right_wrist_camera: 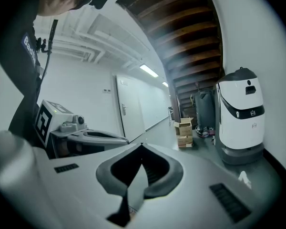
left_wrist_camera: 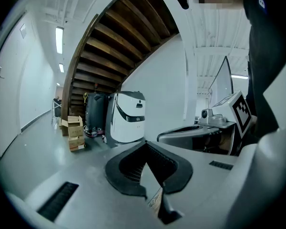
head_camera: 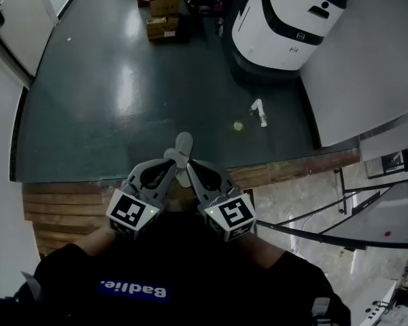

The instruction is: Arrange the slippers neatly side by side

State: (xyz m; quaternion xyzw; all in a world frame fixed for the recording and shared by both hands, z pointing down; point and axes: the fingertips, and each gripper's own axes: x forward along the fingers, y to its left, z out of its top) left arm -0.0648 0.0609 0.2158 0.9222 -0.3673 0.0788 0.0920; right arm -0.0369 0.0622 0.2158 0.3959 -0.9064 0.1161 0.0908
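No slipper shows clearly in any view. I hold both grippers side by side close to my chest, pointing out over the dark floor. In the head view the left gripper (head_camera: 171, 157) and the right gripper (head_camera: 185, 145) have their pale tips almost touching. Along its own jaws the left gripper (left_wrist_camera: 145, 149) is shut, its black pads meeting in a line. The right gripper (right_wrist_camera: 142, 149) is shut the same way. Neither has anything clearly between its pads. A small white object (head_camera: 258, 112) lies on the floor ahead, too small to identify.
A large white and black machine (head_camera: 285, 19) stands by the far right wall, with stacked cardboard boxes (head_camera: 162, 9) to its left. A small yellow-green thing (head_camera: 238, 125) lies near the white object. A wooden step edge (head_camera: 61, 209) runs below me, with a railing (head_camera: 340, 212) to the right.
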